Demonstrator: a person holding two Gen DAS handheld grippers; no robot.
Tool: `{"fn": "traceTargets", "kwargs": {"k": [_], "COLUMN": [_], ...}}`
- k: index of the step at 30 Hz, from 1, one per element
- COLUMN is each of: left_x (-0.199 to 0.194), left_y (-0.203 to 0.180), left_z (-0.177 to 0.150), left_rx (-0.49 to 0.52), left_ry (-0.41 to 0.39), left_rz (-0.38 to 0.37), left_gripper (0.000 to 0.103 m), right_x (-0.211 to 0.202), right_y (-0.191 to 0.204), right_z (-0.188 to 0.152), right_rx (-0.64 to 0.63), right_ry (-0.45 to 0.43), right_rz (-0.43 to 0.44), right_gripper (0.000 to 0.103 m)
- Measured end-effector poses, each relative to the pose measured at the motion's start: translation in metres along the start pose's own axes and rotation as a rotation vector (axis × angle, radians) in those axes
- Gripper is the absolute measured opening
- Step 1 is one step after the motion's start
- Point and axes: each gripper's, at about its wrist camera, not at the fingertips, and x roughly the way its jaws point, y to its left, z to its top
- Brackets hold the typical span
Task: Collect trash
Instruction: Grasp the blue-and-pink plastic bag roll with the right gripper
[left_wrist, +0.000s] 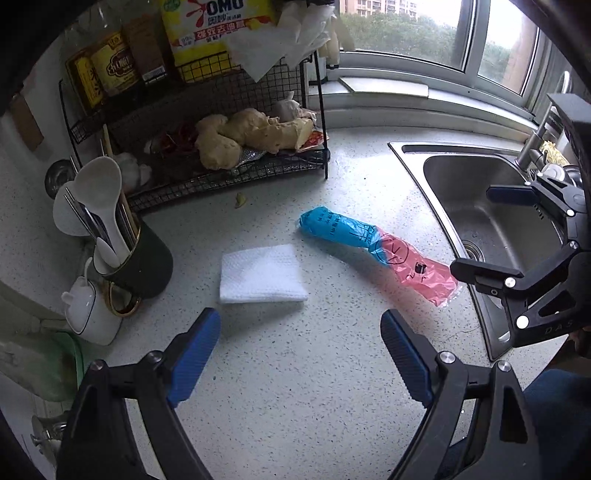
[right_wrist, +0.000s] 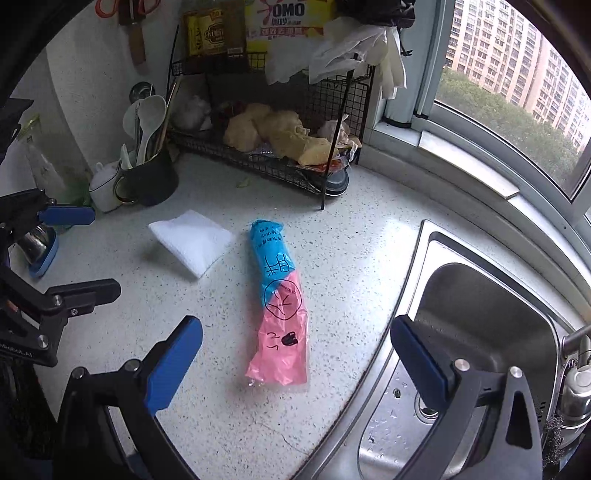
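Both open tools angled over wrapper

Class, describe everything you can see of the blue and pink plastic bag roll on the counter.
The blue and pink plastic bag roll is thin, crinkly film, rolled tight at its blue end and flattened loose at its pink end, with black printing. It lies flat on the speckled counter, between the folded white cloth and the sink. Nothing else touches it.
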Motion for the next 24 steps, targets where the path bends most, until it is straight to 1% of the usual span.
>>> {"fn": "traceTargets", "kwargs": {"k": [3, 6, 10, 14, 17, 18, 19, 21, 23, 24], "left_x": [0.015, 0.033, 0.054, 0.074, 0.083, 0.086, 0.088, 0.095, 0.102, 0.106], "left_y": [0.014, 0.023, 0.030, 0.036, 0.040, 0.039, 0.039, 0.039, 0.039, 0.041], "left_z": [0.009, 0.016, 0.019, 0.020, 0.022, 0.023, 0.024, 0.026, 0.027, 0.027], "left_rx": [-0.005, -0.004, 0.008, -0.004, -0.018, -0.016, -0.010, -0.002, 0.002, -0.002], "left_ry": [0.019, 0.060, 0.108, 0.157, 0.183, 0.188, 0.192, 0.202, 0.215, 0.221], "left_rz": [0.002, 0.019, -0.016, -0.032, -0.062, -0.068, -0.075, -0.080, -0.084, -0.090], "left_gripper": [0.087, 0.087, 0.087, 0.087, 0.087, 0.087, 0.087, 0.087, 0.087, 0.087], "right_x": [0.018, 0.041, 0.072, 0.086, 0.099, 0.104, 0.111, 0.119, 0.125, 0.126], "right_y": [-0.003, -0.006, -0.007, -0.002, -0.005, -0.006, -0.008, -0.009, -0.011, -0.011], "right_z": [0.008, 0.016, 0.025, 0.034, 0.040, 0.042, 0.044, 0.045, 0.045, 0.045], "right_rx": [-0.001, 0.011, 0.040, 0.020, 0.024, 0.029, 0.033, 0.039, 0.045, 0.046], "right_ry": [0.047, 0.106, 0.190, 0.215, 0.234, 0.244, 0.256, 0.279, 0.291, 0.293], "right_rz": [0.004, 0.014, 0.045, 0.056, 0.077, 0.080, 0.085, 0.094, 0.106, 0.109], "right_gripper": [0.102, 0.102, 0.102, 0.102, 0.102, 0.096, 0.089, 0.081, 0.076, 0.067]}}
